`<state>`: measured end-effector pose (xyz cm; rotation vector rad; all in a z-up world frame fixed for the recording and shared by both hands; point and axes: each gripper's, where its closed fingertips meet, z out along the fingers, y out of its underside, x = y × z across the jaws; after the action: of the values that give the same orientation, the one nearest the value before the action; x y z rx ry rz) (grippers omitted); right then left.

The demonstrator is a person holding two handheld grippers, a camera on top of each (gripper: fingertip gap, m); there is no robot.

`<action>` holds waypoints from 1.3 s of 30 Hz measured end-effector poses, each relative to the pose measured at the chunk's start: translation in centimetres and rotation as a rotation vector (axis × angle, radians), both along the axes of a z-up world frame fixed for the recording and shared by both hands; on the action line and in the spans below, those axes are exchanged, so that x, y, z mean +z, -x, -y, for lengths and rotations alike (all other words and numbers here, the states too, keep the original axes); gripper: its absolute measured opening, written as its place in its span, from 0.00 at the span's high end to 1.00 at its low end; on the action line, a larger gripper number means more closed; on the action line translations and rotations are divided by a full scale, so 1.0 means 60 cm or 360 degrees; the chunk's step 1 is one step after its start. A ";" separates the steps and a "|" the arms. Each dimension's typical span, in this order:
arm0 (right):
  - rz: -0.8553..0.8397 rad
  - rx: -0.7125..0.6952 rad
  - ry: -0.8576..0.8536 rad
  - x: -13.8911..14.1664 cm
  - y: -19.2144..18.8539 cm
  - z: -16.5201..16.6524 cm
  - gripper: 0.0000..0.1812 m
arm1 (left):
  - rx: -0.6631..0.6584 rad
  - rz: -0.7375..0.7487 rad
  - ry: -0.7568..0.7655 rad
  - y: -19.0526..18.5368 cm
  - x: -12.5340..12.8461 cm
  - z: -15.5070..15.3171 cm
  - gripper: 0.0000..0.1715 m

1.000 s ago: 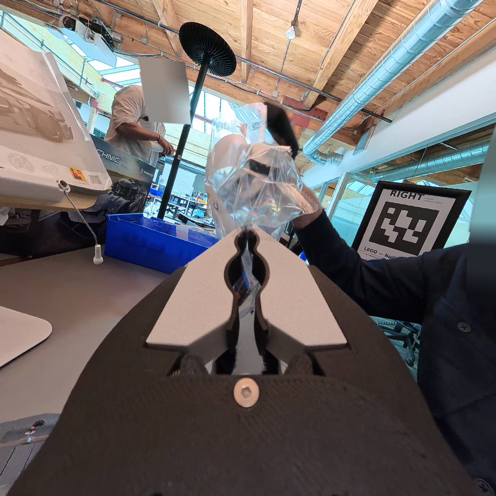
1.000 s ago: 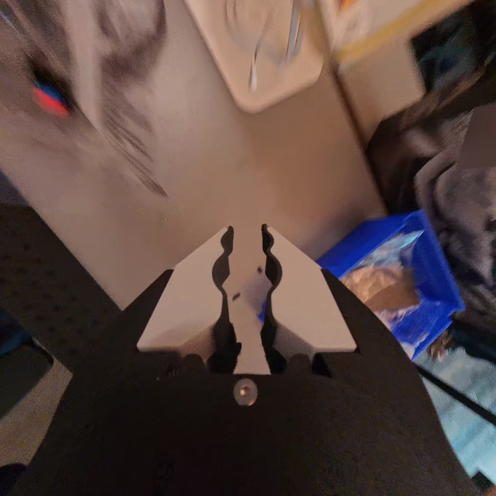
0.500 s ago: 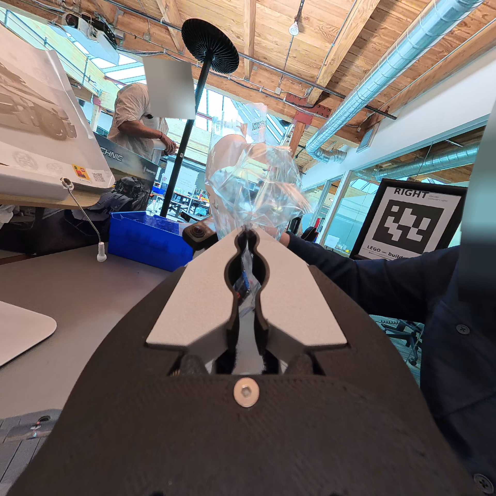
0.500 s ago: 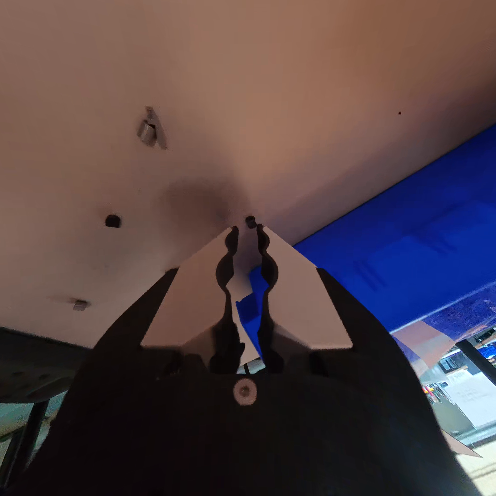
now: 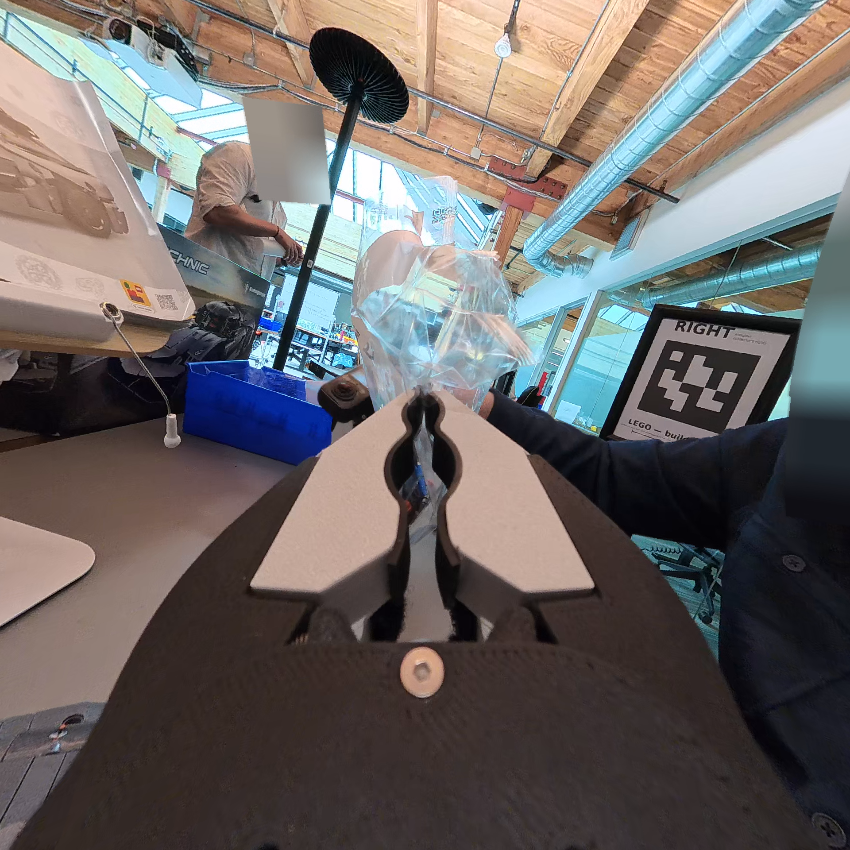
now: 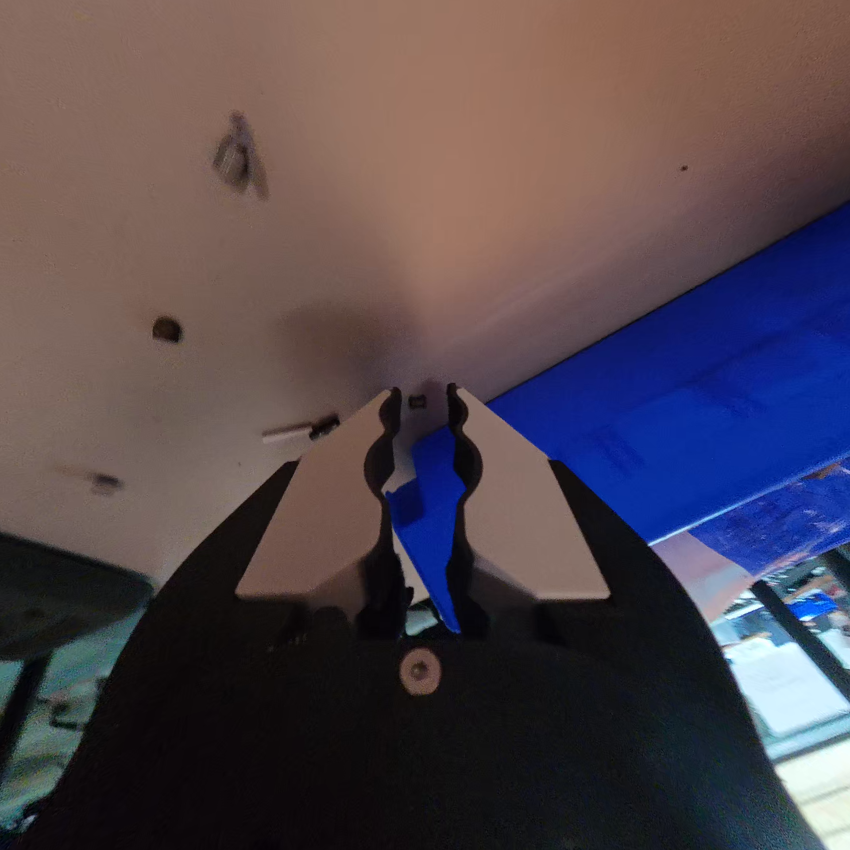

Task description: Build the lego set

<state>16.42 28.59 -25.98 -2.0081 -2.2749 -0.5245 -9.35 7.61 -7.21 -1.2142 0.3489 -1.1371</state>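
Observation:
My left gripper (image 5: 424, 395) is shut on a clear plastic bag (image 5: 432, 313). The bag bunches up above the tips, and small blue and red pieces in it show between the fingers (image 5: 416, 487). My right gripper (image 6: 422, 391) is open a little, tips low over the grey table (image 6: 460, 184) beside the blue bin (image 6: 690, 414). A tiny black piece (image 6: 417, 401) lies between its tips. Several small loose pieces lie to the left: a grey one (image 6: 234, 156), a black one (image 6: 166, 329), a white and black pin (image 6: 299, 432). The right gripper (image 5: 342, 395) also shows by the blue bin (image 5: 257, 414) in the left wrist view.
An instruction booklet (image 5: 69, 207) stands on a raised stand at left. A white tray corner (image 5: 37, 565) lies on the table. A black pole (image 5: 317, 239) rises behind the bin. A framed marker sign (image 5: 699, 377) stands right. A person (image 5: 230, 207) stands far back. About 40 cm separates my left fingertips from my right.
My right gripper came down from high over the table to its surface by the blue bin, and its tips now straddle the tiny black piece. My left gripper keeps holding the bag.

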 end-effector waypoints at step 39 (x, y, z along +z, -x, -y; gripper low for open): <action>-0.1510 0.0574 0.0187 0.404 0.300 0.205 0.82 | -0.0009 -0.0001 0.0006 -0.004 -0.002 0.000 1.00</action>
<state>-1.55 16.29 -1.71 -1.3442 -1.9434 0.5020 -9.10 7.62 -7.30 -1.2171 0.3511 -1.1430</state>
